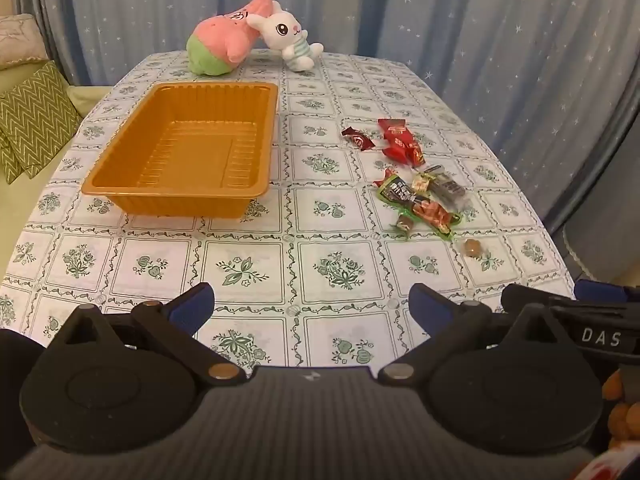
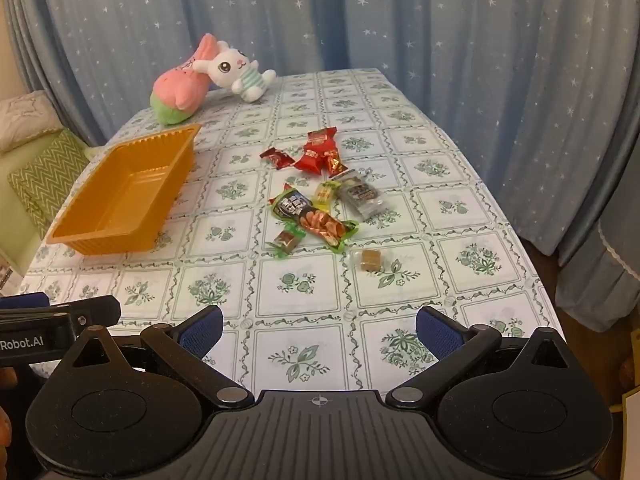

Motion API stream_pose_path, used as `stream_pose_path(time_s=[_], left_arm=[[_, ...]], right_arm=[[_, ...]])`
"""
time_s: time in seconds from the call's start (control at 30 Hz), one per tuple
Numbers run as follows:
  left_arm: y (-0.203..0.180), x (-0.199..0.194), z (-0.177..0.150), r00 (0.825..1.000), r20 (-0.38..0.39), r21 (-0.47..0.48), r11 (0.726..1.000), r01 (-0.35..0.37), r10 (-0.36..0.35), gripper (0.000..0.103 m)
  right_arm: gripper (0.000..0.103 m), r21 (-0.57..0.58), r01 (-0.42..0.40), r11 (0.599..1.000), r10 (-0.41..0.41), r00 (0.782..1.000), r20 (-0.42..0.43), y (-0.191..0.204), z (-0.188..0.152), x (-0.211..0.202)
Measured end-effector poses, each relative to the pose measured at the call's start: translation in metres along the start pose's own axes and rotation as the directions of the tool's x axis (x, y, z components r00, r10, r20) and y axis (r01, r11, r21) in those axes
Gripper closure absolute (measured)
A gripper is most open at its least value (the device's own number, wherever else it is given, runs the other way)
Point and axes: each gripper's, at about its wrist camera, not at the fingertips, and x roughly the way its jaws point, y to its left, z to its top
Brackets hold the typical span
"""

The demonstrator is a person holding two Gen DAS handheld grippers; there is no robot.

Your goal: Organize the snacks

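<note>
Blue-padded left gripper (image 1: 311, 312) and right gripper (image 2: 319, 330) both spread wide, holding nothing, low over table (image 2: 312, 344). Snacks (image 2: 316, 216) scattered mid-table, green packet (image 2: 314, 220) long axis diagonal. Orange tray (image 1: 182, 152) left, long axis running away. Plush toys (image 1: 248, 36) far edge.

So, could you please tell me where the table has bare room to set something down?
Bare cloth spans the near strip between both open grippers and the tray; another patch lies between the tray and the snacks. The far right corner beyond the red packets is bare too. The snack cluster and the plush toys corner are crowded.
</note>
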Motion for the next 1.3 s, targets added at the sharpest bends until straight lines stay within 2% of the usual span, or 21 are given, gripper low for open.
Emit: stream_pose_path(time_s=[0.1, 0.33, 1.3], left_arm=[[-0.0064, 0.0042, 0.0018, 1.0, -0.003, 0.013, 1.0, -0.015, 0.015, 0.0], [-0.0008, -0.0028, -0.0018, 0.999, 0.037, 0.008, 1.0, 0.027, -0.028, 0.0], [-0.0003, 0.0009, -0.0031, 0.999, 0.028, 0.013, 1.0, 0.028, -0.029, 0.0]], right_arm=[[0.001, -0.002, -0.003, 1.0, 0.003, 1.0, 0.004, 0.0009, -0.0001, 0.0004], [0.001, -0.006, -0.003, 1.0, 0.003, 1.0, 0.005, 0.0017, 0.0019, -0.0025], [0.001, -0.001, 0.009, 1.0, -0.009, 1.0, 0.005, -0.0007, 0.001, -0.0003]])
